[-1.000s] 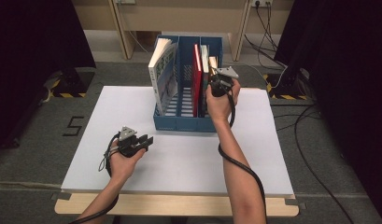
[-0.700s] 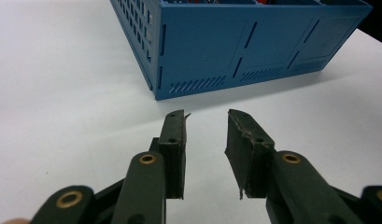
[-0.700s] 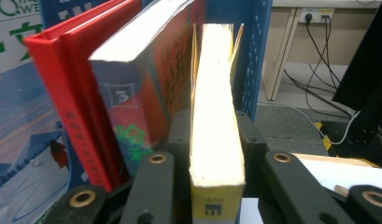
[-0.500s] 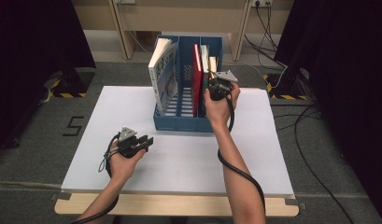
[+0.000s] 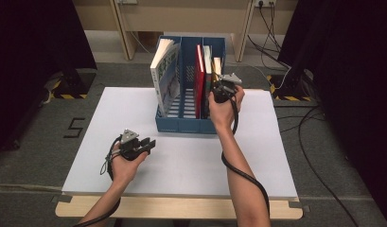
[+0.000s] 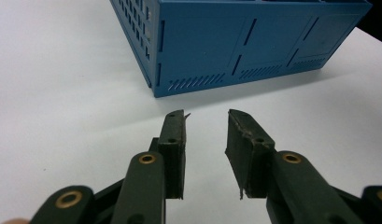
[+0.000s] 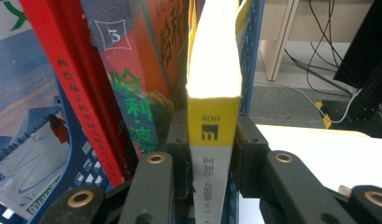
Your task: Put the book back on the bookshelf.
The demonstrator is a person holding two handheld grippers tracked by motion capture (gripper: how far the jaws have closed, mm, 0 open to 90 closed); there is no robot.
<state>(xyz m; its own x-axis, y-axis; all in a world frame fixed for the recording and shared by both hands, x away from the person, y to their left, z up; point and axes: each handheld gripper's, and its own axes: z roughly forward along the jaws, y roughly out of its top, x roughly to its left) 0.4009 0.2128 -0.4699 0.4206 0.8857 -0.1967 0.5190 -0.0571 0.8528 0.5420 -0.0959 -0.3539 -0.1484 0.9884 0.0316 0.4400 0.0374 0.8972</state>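
A blue three-slot rack (image 5: 179,124) stands at the table's far middle. A white-and-blue book (image 5: 165,71) leans in its left slot. A red book (image 5: 199,75) and a yellow-spined book (image 5: 216,64) stand further right. My right gripper (image 5: 218,85) is at the right slot. In the right gripper view its jaws (image 7: 212,135) have just been closing, and both pads press the yellow-spined book (image 7: 212,84) between them. The red book (image 7: 81,84) stands to its left. My left gripper (image 5: 151,143) hovers low over the near left of the table, open and empty (image 6: 205,126), facing the rack's corner (image 6: 244,46).
The white table top (image 5: 191,161) spreads in front of the rack. Cables (image 5: 319,156) trail on the floor at the right. A pale wooden frame (image 5: 243,28) stands behind the rack, with dark curtains at both sides.
The right gripper has barely shifted at the rack's right slot. The left hand has stayed where it was.
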